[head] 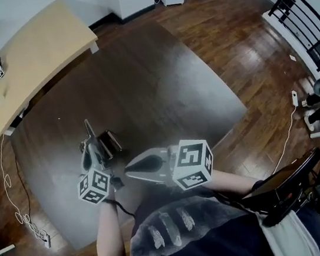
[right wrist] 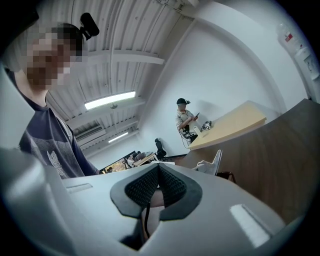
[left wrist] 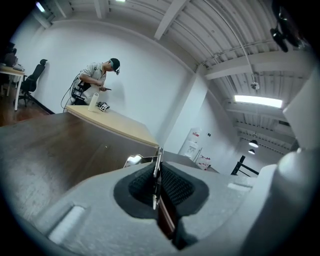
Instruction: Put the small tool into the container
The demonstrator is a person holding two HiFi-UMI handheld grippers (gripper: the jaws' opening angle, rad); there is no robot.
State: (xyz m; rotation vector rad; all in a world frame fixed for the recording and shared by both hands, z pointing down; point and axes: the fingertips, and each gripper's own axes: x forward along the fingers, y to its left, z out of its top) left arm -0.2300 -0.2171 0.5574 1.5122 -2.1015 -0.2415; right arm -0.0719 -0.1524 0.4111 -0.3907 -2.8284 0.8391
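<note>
Dark mat (head: 141, 79) beneath your grippers; tool (left wrist: 156, 167), likely light, stiff, slick metal, pinched by its flat sides in your closed left gripper (head: 93, 146), the best hold; right gripper (right wrist: 159, 172) closed, empty.

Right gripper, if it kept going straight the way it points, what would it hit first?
Probably the left gripper: in the head view the right gripper points at its side, close by. Depth is unclear, so it might slip past.

A person (left wrist: 97, 77) stands behind a light wooden table (head: 41, 50), which sits beside a large dark brown surface (head: 143, 97). A white cable (head: 9, 188) trails over the wood floor (head: 236, 41). A black railing (head: 301, 17) stands at the right.
</note>
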